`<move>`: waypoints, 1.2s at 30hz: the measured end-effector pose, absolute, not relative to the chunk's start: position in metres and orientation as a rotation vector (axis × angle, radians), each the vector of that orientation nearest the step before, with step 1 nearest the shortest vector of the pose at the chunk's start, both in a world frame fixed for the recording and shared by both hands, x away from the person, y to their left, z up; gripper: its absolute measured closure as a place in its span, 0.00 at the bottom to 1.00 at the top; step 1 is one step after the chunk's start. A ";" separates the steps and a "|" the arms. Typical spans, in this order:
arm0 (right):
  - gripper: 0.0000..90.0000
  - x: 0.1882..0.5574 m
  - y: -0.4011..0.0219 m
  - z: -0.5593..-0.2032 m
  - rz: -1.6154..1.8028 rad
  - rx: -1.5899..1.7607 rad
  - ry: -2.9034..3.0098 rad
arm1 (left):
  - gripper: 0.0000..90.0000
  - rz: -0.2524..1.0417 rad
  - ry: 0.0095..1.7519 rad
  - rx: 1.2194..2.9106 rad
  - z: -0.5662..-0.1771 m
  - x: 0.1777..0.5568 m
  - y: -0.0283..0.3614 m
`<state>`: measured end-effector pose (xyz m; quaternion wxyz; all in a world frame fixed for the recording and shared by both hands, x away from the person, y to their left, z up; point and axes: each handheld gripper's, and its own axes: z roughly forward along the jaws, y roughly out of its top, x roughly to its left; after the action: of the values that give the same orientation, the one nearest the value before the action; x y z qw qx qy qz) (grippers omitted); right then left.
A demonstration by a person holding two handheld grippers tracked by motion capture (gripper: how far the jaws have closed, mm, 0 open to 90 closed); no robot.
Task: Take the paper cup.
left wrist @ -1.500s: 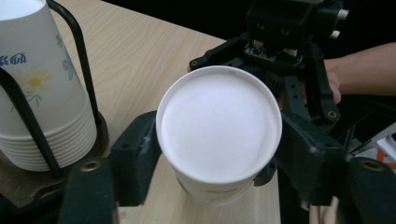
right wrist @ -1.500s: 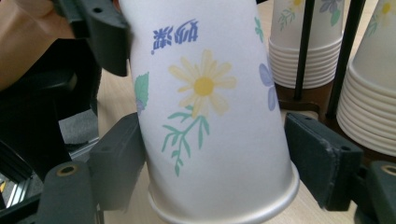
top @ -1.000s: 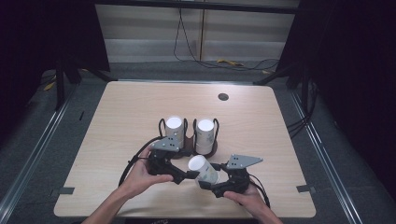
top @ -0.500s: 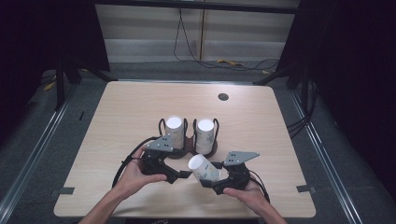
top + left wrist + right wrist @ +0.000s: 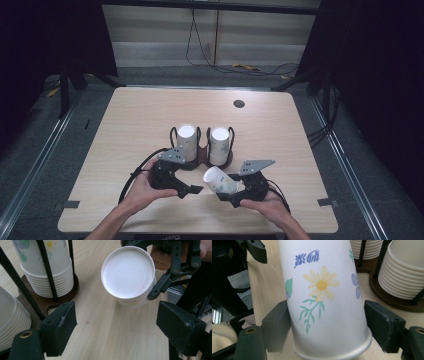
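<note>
Right gripper [image 5: 231,192] clamps tilted paper cup [image 5: 220,180]; left gripper [image 5: 192,190] empty.

White cup [image 5: 324,297] with yellow daisy, black jaws, pale wood table [image 5: 130,120]

Both of the person's bare forearms come in from the near edge of the table, each hand wrapped around a black two-jaw gripper. The left gripper [image 5: 192,189], at near left, points right toward the other; its jaws have just been opening and stand wide with nothing between them. The right gripper [image 5: 227,192], at near right, points left, its pads [image 5: 277,323] closed on a white flower-printed paper cup [image 5: 219,180] held tilted.
</note>
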<state>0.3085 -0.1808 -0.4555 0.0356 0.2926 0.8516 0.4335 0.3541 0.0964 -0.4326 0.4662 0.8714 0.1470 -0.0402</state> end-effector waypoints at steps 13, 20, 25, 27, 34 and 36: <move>0.27 0.316 -0.169 -0.450 1.227 0.816 2.713 | 0.21 -0.095 0.363 2.168 -0.434 0.354 0.101; 0.27 0.316 -0.163 -0.453 1.187 0.777 2.746 | 0.21 -0.088 0.352 2.187 -0.436 0.353 0.099; 0.27 0.315 -0.160 -0.455 1.157 0.754 2.773 | 0.24 -0.093 0.335 2.198 -0.436 0.351 0.096; 0.28 0.315 -0.159 -0.456 1.138 0.751 2.780 | 0.22 -0.098 0.331 2.210 -0.437 0.351 0.095; 0.28 0.317 -0.153 -0.453 1.068 0.697 2.808 | 0.24 -0.120 0.321 2.218 -0.433 0.350 0.095; 0.28 0.317 -0.151 -0.451 1.054 0.683 2.812 | 0.24 -0.124 0.318 2.234 -0.434 0.351 0.095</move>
<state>0.3174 -0.1513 -0.4513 0.0310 0.2218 0.9126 0.3422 0.3506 0.0945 -0.4337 0.4269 0.8940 0.1271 -0.0496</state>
